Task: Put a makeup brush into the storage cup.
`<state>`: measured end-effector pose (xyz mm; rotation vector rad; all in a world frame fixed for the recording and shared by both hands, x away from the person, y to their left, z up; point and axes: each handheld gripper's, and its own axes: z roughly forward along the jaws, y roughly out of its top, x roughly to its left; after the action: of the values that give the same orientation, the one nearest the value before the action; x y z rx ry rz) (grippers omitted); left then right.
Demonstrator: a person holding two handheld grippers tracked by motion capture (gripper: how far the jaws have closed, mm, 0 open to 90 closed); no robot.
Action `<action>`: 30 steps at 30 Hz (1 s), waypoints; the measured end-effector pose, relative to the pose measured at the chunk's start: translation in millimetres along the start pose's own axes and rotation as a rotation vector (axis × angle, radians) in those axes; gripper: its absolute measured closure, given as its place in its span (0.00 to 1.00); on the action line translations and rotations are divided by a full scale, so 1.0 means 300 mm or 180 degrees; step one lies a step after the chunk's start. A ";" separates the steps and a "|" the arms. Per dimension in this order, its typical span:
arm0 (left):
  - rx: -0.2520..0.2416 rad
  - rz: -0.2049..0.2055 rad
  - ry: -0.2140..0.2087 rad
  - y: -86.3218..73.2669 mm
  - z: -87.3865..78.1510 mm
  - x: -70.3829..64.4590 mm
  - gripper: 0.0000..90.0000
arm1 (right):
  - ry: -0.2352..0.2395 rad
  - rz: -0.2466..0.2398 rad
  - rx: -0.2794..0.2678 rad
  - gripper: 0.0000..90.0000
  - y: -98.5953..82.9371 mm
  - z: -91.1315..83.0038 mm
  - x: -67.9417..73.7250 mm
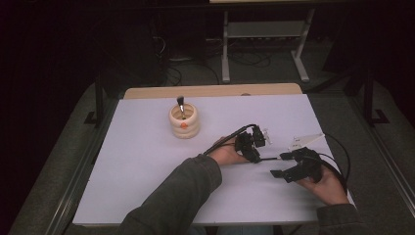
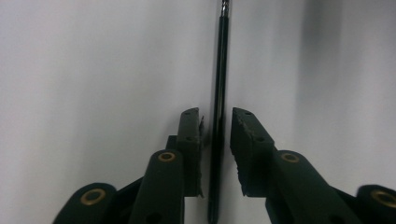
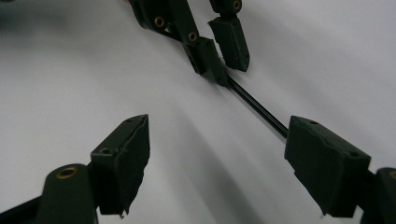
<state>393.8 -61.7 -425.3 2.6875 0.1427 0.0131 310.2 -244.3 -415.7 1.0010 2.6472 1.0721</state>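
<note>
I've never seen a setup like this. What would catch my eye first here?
Probably the two black grippers, held by a person at the right of the white table: the left gripper straddles a thin black rod lying flat, while the right gripper is open wide beside it. Farther back stands a cream ringed holder with a brush in it.

White worktop (image 1: pixel 147 161) with wood edge strip (image 1: pixel 210 91) at far side. Grey carpet floor (image 1: pixel 274 68), dim room. Behind: white metal table frame (image 1: pixel 264 29), cables (image 1: pixel 244 58) tangled on floor. Dark stand legs (image 1: pixel 98 98) at both sides.
</note>
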 end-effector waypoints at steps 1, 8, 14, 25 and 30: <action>0.0026 0.0010 0.0001 0.003 0.000 0.001 0.86 | 0.0000 -0.0003 -0.0001 0.24 0.000 0.000 0.000; 0.0227 0.0036 0.0155 0.033 0.009 -0.020 0.92 | 0.0006 0.0027 0.0012 0.24 0.001 0.002 0.002; 0.0332 0.0041 0.0238 0.048 0.013 -0.034 0.96 | -0.0006 0.0019 0.0029 0.24 0.002 0.001 0.007; 0.0245 -0.0053 0.0220 0.039 0.003 -0.032 0.96 | -0.0006 0.0066 0.0050 0.24 -0.004 0.006 0.004; 0.0091 -0.0179 0.0177 0.025 -0.023 -0.021 0.96 | -0.0015 0.0046 0.0027 0.24 0.005 0.004 0.013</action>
<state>388.0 -66.0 -415.7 2.7117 0.2376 0.0690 308.3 -240.5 -415.1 1.0246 2.6470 1.0612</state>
